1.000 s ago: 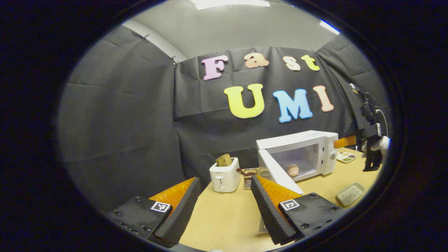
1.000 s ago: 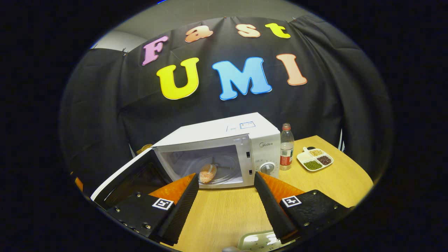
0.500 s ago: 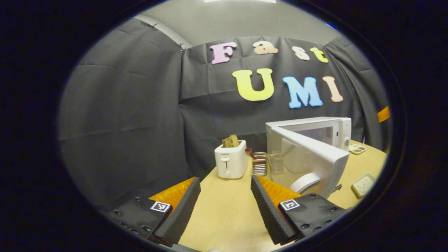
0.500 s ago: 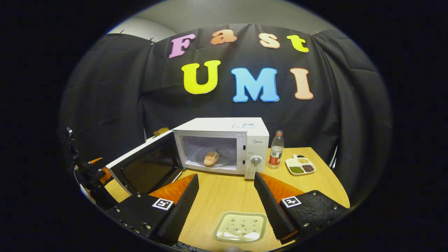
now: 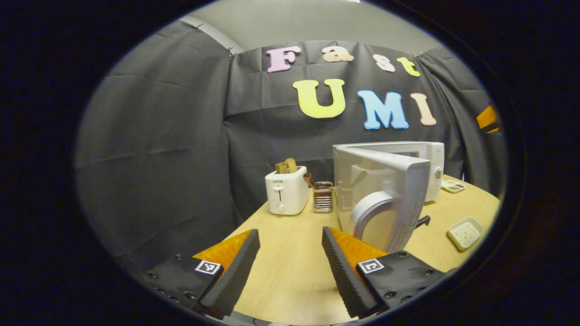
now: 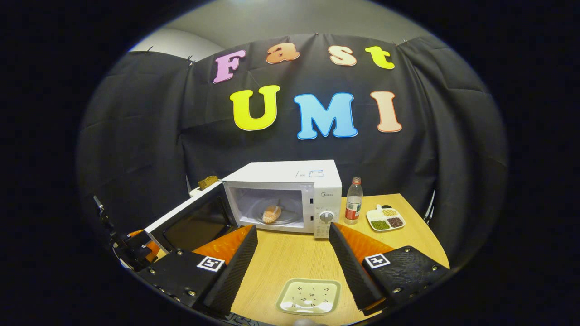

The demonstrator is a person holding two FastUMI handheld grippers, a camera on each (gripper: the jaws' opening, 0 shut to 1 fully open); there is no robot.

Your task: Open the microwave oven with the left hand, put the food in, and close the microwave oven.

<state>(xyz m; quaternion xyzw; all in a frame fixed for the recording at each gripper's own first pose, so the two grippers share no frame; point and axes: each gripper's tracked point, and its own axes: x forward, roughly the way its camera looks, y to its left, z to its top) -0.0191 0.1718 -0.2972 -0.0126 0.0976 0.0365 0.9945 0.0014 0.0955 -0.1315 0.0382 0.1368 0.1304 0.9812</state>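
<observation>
While the white microwave oven (image 6: 290,194) sat on the wooden table (image 6: 290,258) near the black cloth wall, its door (image 6: 190,222) stood swung out to the left, wide open. Inside, a small round bun (image 6: 272,213) lay on the glass plate of the oven. A brand name was printed on the front panel above the dial (image 6: 326,217), but I leave it unread. A sticker sat on the oven's top, too small to read.

The right gripper (image 6: 292,267) had its fingers spread apart with nothing between them, above the table in front of the oven. A pale green tray (image 6: 309,296) with small dots lay on the table just below it. A plastic bottle (image 6: 353,207) with a red label stood just beside the oven on the right, and a white dish (image 6: 385,218) with split parts holding beans and seeds lay near the bottle.

In the left gripper view, the left gripper (image 5: 290,267) also had its fingers spread apart, holding nothing. The open door (image 5: 389,199) showed its outer side with a curved white handle (image 5: 369,210), just beside the gripper's right finger. Whether they touched, I could not tell. A white toaster (image 5: 285,194) with a slice of bread (image 5: 285,166) poking out stood farther back, with a metal rack (image 5: 322,197) next to it
</observation>
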